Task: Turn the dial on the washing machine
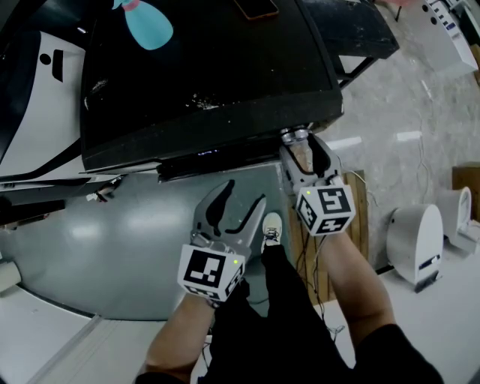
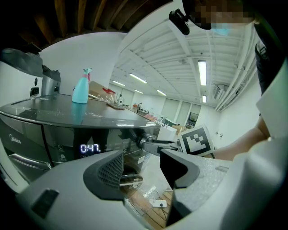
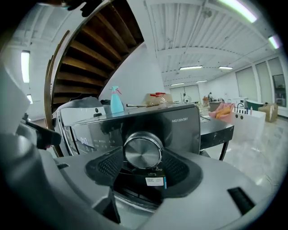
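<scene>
The dark washing machine fills the upper head view, and its front panel faces the right gripper view. The round silver dial sits between the jaws of my right gripper, with both ribbed pads against its sides. From above, that gripper reaches under the lid edge at the dial. My left gripper hangs open and empty in front of the machine door. In its own view, the left gripper looks toward the lit display and the dial.
A teal spray bottle and a flat orange-edged object rest on the machine top. A wooden pallet and white appliances stand on the floor at the right. The person's shoe is below the door.
</scene>
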Motion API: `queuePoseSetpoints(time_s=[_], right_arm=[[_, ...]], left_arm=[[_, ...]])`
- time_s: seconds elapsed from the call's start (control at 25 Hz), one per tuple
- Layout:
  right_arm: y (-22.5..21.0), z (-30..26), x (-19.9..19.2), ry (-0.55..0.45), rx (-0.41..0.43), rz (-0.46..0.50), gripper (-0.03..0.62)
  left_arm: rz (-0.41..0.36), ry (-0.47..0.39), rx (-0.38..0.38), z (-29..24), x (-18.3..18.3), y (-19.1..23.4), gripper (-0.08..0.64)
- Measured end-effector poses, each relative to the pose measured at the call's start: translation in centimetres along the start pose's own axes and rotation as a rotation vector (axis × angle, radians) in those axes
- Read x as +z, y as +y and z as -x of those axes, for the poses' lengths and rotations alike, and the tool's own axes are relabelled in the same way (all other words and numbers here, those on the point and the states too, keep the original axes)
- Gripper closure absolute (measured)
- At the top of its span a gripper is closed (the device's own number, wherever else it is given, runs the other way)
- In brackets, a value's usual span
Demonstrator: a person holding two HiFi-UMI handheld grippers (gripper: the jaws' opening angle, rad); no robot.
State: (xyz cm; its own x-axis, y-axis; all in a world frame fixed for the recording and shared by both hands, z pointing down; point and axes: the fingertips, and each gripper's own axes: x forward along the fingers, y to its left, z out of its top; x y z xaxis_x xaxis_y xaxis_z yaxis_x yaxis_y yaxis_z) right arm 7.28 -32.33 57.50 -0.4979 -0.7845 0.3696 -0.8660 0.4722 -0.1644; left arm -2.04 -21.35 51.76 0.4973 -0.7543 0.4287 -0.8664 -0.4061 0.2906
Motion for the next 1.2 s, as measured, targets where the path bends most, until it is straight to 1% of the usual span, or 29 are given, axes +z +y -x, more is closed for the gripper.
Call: queuePoseSetpoints(time_s=[0.08, 0.32, 0.64, 0.76, 0.88, 1.0, 1.12, 1.2], right_arm=[[0.1, 0.1, 0.0, -0.003, 0.0, 0.0, 0.325], [0.1, 0.3, -0.1, -0.008, -0.003, 0.052, 0.302], [0.1, 0.5, 0.6, -0.015, -0.015, 0.128, 0.302], [0.5, 0.5, 0.8, -0.002, -0.022, 0.186, 0.302], [0.9, 0.5, 0.4, 0.034, -0.04, 0.286, 0.305], [1.0, 0.3, 0.5, 0.036, -0.053, 0.362, 0.308], [0.9, 0.1, 0.5, 0.037, -0.069, 0.383, 0.325], [0.9, 0.0, 0.7, 0.014, -0.062, 0.365, 0.325]], left_arm=[[0.0, 0.001, -0.001, 0.0, 0.0, -0.1, 0.325], [-0.006, 0.003, -0.005, -0.2, -0.1, -0.4, 0.325], [-0.008, -0.003, -0.009, -0.3, 0.2, -0.5, 0.325], [-0.006, -0.004, -0.007, -0.3, 0.2, -0.5, 0.325], [-0.003, -0.005, -0.004, -0.3, 0.0, -0.4, 0.325], [0.002, -0.005, -0.001, -0.2, -0.1, -0.3, 0.325], [0.008, -0.004, 0.002, -0.2, -0.2, -0.1, 0.325], [0.01, -0.004, 0.002, -0.2, -0.3, -0.1, 0.325]])
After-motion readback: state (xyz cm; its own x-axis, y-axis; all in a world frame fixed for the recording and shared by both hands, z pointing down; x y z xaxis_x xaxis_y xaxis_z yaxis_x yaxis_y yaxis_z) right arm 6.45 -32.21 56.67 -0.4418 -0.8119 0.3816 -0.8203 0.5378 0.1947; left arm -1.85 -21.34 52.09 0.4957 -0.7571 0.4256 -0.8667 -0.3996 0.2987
